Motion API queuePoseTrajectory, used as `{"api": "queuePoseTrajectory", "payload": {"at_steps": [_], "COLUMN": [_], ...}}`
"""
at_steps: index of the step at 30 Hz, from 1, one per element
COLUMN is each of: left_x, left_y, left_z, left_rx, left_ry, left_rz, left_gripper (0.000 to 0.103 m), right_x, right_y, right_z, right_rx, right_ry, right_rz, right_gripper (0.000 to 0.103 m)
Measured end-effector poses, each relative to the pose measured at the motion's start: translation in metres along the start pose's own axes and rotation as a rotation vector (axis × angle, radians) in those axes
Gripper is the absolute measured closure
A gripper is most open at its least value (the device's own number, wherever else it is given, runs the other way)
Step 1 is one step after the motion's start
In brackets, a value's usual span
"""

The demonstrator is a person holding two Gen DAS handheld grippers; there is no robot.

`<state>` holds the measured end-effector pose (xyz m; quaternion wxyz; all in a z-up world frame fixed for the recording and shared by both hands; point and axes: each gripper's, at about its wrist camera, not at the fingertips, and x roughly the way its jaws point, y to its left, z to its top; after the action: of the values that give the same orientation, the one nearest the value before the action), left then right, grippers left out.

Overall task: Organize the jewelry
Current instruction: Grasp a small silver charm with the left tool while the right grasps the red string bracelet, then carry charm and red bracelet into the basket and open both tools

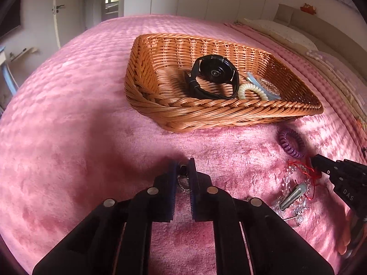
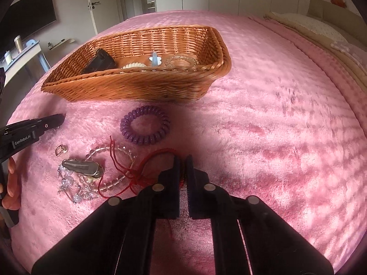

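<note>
left hand-held gripper clamped, right hand-held gripper clamped

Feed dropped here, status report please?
Left gripper shut on small pendant. Right gripper shut on red string bracelet. Basket ahead, path unobstructed.

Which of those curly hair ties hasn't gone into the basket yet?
The purple hair tie: it lies on the pink blanket in front of the basket, while the cream hair tie already sits inside.

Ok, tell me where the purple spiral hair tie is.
The purple spiral hair tie lies on the pink blanket, left of centre in the right wrist view, just in front of the wicker basket.
</note>
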<state>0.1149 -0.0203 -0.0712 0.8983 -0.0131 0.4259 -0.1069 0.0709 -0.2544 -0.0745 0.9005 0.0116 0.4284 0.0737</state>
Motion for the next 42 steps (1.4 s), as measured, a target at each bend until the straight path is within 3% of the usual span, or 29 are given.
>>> {"api": "queuePoseTrajectory", "payload": {"at_steps": [9, 16, 22, 26, 29, 32, 36, 42], "left_x": [-0.033, -0.064, -0.085, -0.104, -0.116, -0.118, -0.104, -0.051], "left_y": [-0.009, -0.026, -0.039, -0.039, -0.042, -0.046, -0.047, -0.026], "left_z": [-0.014, -0.027, -0.030, -0.024, -0.010, 0.011, 0.043, 0.090], "left_rx": [0.018, 0.066, 0.116, 0.117, 0.129, 0.148, 0.153, 0.057], "left_ry": [-0.092, -0.173, -0.216, -0.263, -0.304, -0.333, -0.361, -0.341], "left_rz": [-0.059, -0.153, -0.213, -0.335, -0.378, -0.361, -0.283, -0.177], "left_gripper": [0.095, 0.095, 0.095, 0.095, 0.095, 0.095, 0.095, 0.095], "right_x": [-0.026, -0.054, -0.080, -0.100, -0.110, -0.108, -0.088, -0.028], "right_y": [-0.012, -0.017, -0.021, -0.016, -0.014, -0.013, -0.011, -0.012], "right_z": [-0.013, -0.015, -0.006, 0.011, 0.033, 0.062, 0.102, 0.148], "right_rx": [0.050, 0.078, 0.123, 0.117, 0.102, 0.096, 0.089, 0.118], "right_ry": [-0.020, -0.062, -0.097, -0.150, -0.198, -0.231, -0.249, -0.194], "right_rz": [0.041, 0.078, 0.179, 0.200, 0.192, 0.179, 0.140, 0.092], "right_gripper": [0.099, 0.099, 0.099, 0.099, 0.099, 0.099, 0.099, 0.099]}}
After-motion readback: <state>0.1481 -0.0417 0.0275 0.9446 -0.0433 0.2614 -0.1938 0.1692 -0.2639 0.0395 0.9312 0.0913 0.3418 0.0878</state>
